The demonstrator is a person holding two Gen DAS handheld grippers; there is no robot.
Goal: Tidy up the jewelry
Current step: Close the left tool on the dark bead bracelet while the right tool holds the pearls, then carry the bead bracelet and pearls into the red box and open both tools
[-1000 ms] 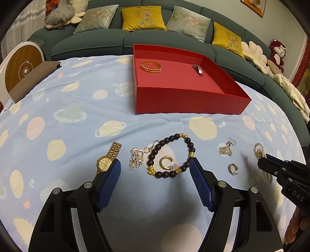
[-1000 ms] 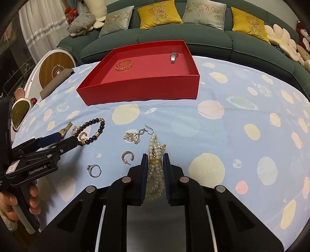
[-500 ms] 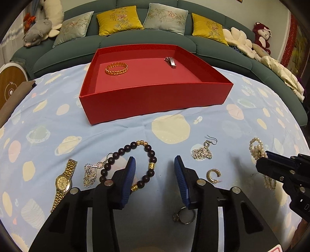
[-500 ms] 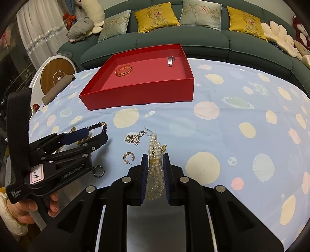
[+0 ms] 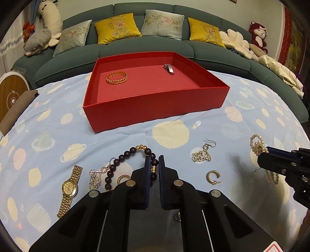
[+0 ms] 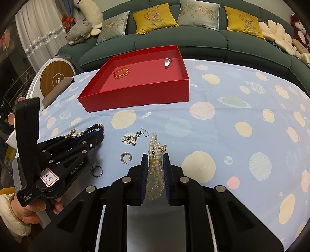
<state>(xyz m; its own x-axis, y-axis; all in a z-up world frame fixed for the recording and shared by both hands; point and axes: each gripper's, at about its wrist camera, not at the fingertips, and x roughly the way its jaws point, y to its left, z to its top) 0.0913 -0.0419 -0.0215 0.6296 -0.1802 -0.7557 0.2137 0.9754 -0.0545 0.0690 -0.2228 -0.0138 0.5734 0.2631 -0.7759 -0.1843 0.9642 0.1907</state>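
- My left gripper (image 5: 154,164) jaws have just been closing, now pinching the bead bracelet (image 5: 133,153) on the near bench.
- Right gripper (image 6: 154,160) grips the pearl necklace (image 6: 154,155).
- Next, I judge: lift both, carry to the far red box (image 5: 155,110).

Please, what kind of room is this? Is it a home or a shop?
Most likely a home living room. A long green sofa with silk cushions runs behind the table, soft toys lie on it, and a curtain hangs at the left. The table's planet-print cloth also looks domestic.
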